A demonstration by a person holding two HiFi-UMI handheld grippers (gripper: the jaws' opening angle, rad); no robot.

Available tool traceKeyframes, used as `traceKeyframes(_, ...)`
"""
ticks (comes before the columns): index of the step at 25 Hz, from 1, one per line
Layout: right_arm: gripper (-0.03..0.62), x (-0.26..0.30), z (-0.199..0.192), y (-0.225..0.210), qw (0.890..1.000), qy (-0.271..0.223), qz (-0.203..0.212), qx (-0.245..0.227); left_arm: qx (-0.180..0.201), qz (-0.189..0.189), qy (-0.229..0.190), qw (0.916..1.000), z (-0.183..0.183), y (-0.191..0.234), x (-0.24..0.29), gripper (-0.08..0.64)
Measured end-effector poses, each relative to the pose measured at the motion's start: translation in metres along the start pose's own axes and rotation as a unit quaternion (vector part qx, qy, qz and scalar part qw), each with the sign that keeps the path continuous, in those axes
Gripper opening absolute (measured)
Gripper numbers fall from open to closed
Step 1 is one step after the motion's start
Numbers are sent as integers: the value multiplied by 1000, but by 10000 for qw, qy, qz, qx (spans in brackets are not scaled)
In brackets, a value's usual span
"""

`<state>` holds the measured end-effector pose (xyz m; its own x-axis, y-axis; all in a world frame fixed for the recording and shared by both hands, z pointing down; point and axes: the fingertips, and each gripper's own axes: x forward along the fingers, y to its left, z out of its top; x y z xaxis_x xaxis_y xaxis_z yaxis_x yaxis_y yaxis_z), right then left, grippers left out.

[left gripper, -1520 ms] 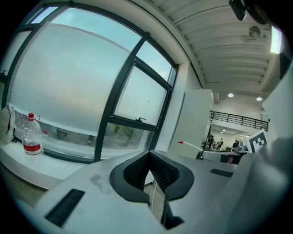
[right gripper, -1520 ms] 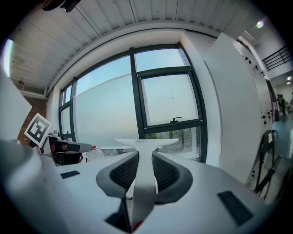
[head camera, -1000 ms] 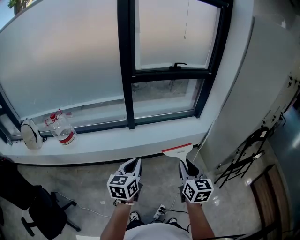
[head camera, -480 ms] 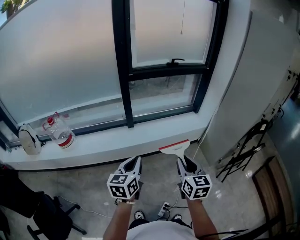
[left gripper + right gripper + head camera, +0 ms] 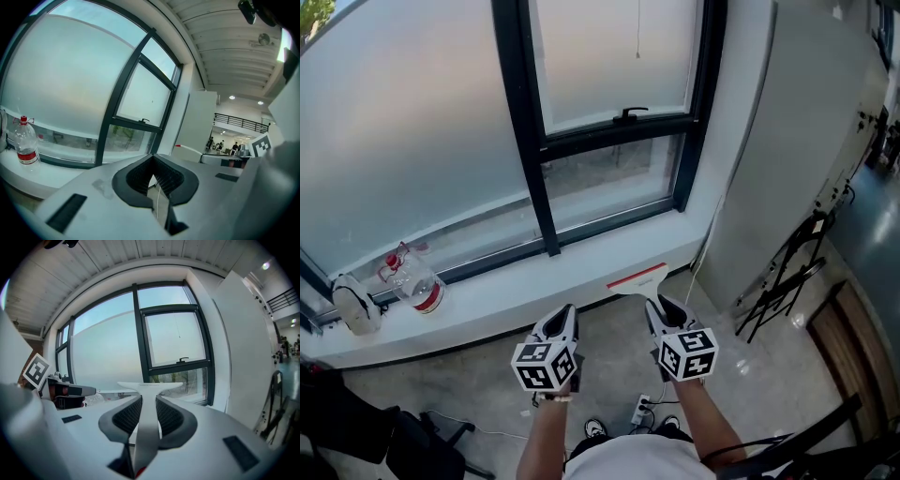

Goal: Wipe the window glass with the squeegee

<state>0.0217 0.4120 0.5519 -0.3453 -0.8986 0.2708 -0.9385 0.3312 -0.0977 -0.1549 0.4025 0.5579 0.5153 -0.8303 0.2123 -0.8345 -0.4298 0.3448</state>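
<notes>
The squeegee [image 5: 636, 278], white with a red strip along its blade, stands up from my right gripper [image 5: 659, 309], which is shut on its handle. In the right gripper view the handle [image 5: 146, 423] runs between both pads and the blade [image 5: 149, 386] lies crosswise in front of the window. My left gripper [image 5: 563, 319] hangs beside it, shut and empty; its pads [image 5: 140, 176] meet at the tips. Both grippers are low, in front of the white sill [image 5: 516, 292]. Above it rise the big frosted pane [image 5: 412, 141] and a smaller black-framed pane [image 5: 609, 56] with a handle [image 5: 630, 114].
A plastic water bottle [image 5: 412, 278] with a red cap and a white object [image 5: 354, 302] stand on the sill's left end. A white wall block [image 5: 787, 141] is at the right, with a black folding frame [image 5: 783, 281] against it. A power strip [image 5: 642, 410] lies on the floor.
The view has shifted, so the window and sill sit further left in the picture. Both grippers stay low before the sill, and the right one still holds the squeegee.
</notes>
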Motion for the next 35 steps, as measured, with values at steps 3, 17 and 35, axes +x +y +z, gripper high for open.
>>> traceKeyframes(3, 83, 9, 0, 10, 10000, 9, -50, 11, -17, -39, 5, 10000, 2, 11, -6, 0)
traceKeyframes(17, 83, 35, 11, 52, 9997, -96, -217, -7, -31, -243, 23, 9997, 16, 56, -18, 0)
traceKeyframes(35, 83, 168, 84, -26, 9982, -594, 48, -26, 370, -27, -73, 9993, 74, 79, 111, 0)
